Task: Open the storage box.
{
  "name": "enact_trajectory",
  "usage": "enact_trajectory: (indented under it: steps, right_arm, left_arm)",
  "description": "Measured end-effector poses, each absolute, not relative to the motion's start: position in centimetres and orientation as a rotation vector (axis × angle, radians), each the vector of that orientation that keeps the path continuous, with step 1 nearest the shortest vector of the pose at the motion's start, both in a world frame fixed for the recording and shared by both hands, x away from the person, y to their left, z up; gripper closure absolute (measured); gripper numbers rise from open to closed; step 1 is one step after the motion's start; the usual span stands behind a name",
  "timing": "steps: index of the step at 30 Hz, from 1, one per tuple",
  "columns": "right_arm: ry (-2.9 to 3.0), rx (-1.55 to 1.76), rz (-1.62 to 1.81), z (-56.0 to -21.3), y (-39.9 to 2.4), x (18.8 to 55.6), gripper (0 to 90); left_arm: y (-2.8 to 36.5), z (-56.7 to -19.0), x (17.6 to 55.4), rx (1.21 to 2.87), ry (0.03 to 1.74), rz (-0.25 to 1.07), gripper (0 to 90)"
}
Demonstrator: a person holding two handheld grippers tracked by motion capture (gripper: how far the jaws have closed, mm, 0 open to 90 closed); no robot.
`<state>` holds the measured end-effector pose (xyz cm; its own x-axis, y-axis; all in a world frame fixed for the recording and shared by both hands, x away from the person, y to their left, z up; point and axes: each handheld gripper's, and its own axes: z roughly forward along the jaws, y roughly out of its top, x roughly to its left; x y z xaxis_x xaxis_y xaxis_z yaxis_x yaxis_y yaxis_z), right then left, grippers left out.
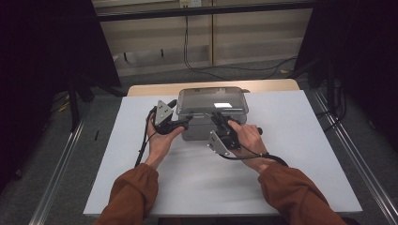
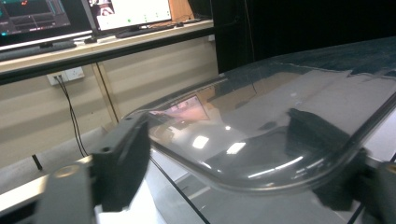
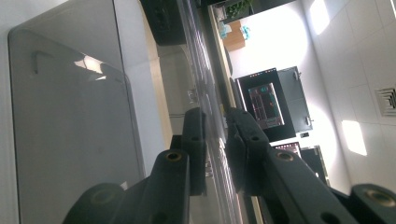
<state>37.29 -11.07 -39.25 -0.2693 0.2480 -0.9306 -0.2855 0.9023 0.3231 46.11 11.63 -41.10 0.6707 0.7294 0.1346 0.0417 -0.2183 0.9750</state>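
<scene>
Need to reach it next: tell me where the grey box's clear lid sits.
In the high view the clear lid tops the grey box at the table's far middle, between left gripper and right gripper.

Grey box with clear lid stands at the table's far middle, both grippers at its near side: left gripper at the lid's left edge, right gripper closed on the lid's front rim. White surface lies bare left, right and near of the box. Passage between the 2 hands is narrow; forearms block the near centre.
</scene>
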Motion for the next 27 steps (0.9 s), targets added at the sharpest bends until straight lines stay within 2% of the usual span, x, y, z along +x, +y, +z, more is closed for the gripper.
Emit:
enact_trajectory:
  steps: [8, 14, 24, 27]
  right_arm:
    - [1.779, -0.006, 0.536, -39.3, -11.3, 37.5, 71.4]
    - [1.801, 0.071, 0.619, -39.2, -12.3, 38.1, 58.5]
    - [1.835, 0.286, 0.835, -39.0, -15.8, 39.3, 51.5]
    - [1.824, 0.339, 0.883, -38.7, -16.7, 39.7, 46.2]
  left_arm:
    - [11.6, -40.9, 46.2, 1.707, 0.597, 0.746, 27.3]
    - [11.8, -40.5, 46.2, 1.682, 0.602, 0.739, 31.0]
    - [11.7, -40.1, 46.2, 1.688, 0.587, 0.751, 33.2]
    - [11.6, -39.9, 46.2, 1.688, 0.583, 0.752, 34.1]
